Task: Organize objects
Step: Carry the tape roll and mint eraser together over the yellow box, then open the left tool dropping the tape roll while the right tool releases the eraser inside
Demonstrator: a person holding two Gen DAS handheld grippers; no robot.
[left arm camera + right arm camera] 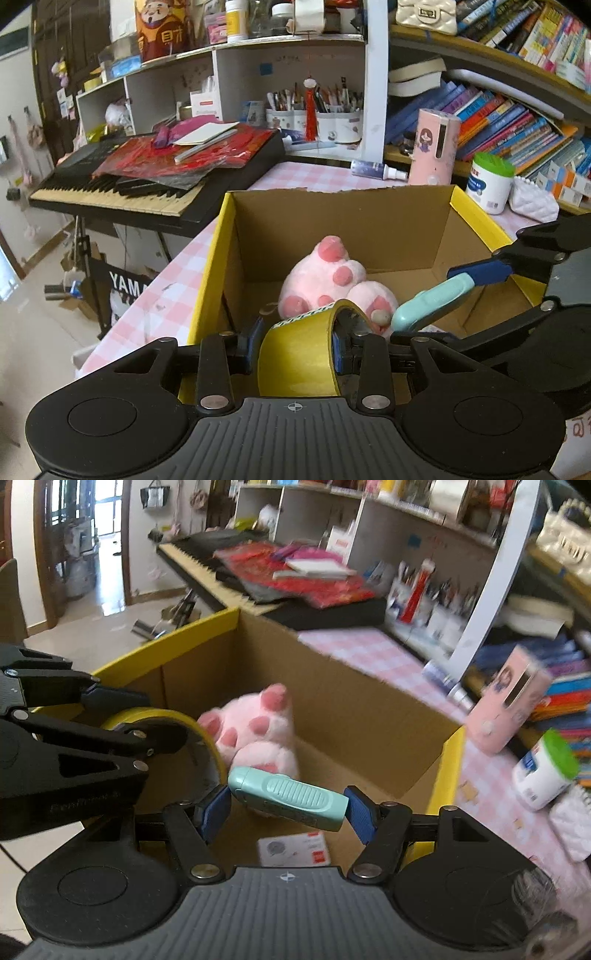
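My left gripper (297,341) is shut on a yellow roll of tape (299,356), held over the near edge of an open cardboard box (332,218) with yellow rims. My right gripper (286,810) is shut on a mint-green oblong gadget (291,799), gripped end to end over the same box. In the left wrist view that gadget (428,304) and the right gripper's blue pad show at the right. The tape (166,716) and left gripper appear at the left of the right wrist view. A pink plush paw toy (328,284) (251,727) lies inside the box.
A small white card (293,849) lies on the box floor. On the pink checked tablecloth (314,175) behind the box stand a pink dispenser (434,147), a green-lidded white tub (489,182) and a small spray bottle (376,170). A keyboard (155,173) sits left, bookshelves right.
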